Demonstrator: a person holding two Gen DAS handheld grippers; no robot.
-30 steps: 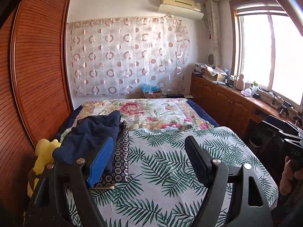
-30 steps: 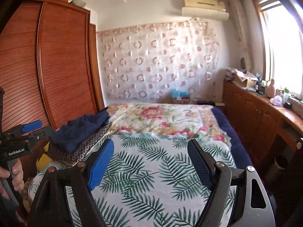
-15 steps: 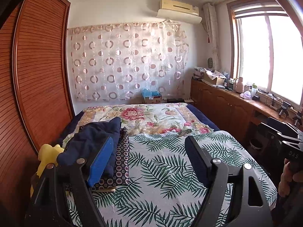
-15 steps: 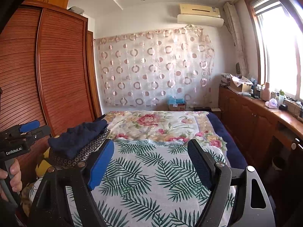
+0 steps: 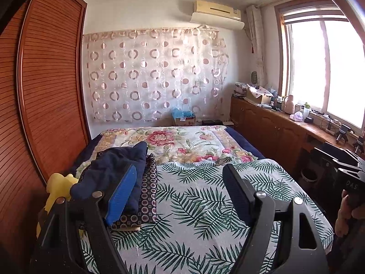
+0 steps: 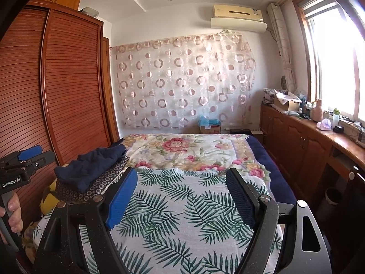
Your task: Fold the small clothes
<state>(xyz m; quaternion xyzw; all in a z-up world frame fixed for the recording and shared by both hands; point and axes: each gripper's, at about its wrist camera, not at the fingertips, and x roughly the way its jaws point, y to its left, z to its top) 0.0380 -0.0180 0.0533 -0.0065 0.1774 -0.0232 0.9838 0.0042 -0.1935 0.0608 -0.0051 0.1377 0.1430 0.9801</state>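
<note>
A crumpled navy garment (image 5: 114,166) lies on a folded dark patterned garment (image 5: 149,196) at the left edge of the bed; both also show in the right wrist view, the navy garment (image 6: 91,166) on the patterned one (image 6: 102,188). My left gripper (image 5: 180,187) is open and empty, held above the palm-leaf sheet (image 5: 205,205), just right of the stack. My right gripper (image 6: 182,189) is open and empty above the same sheet (image 6: 182,217). Each gripper appears at the edge of the other's view, the right one (image 5: 346,173) and the left one (image 6: 20,164).
A wooden slatted wardrobe (image 6: 57,91) stands along the left of the bed. A yellow soft toy (image 5: 57,187) sits beside the stack. A floral quilt (image 5: 178,141) covers the far half of the bed. A cluttered wooden counter (image 6: 319,132) runs under the window on the right.
Both grippers have tilted upward and risen a little, so more wall and ceiling show. Both stay open and the clothes have not moved.
</note>
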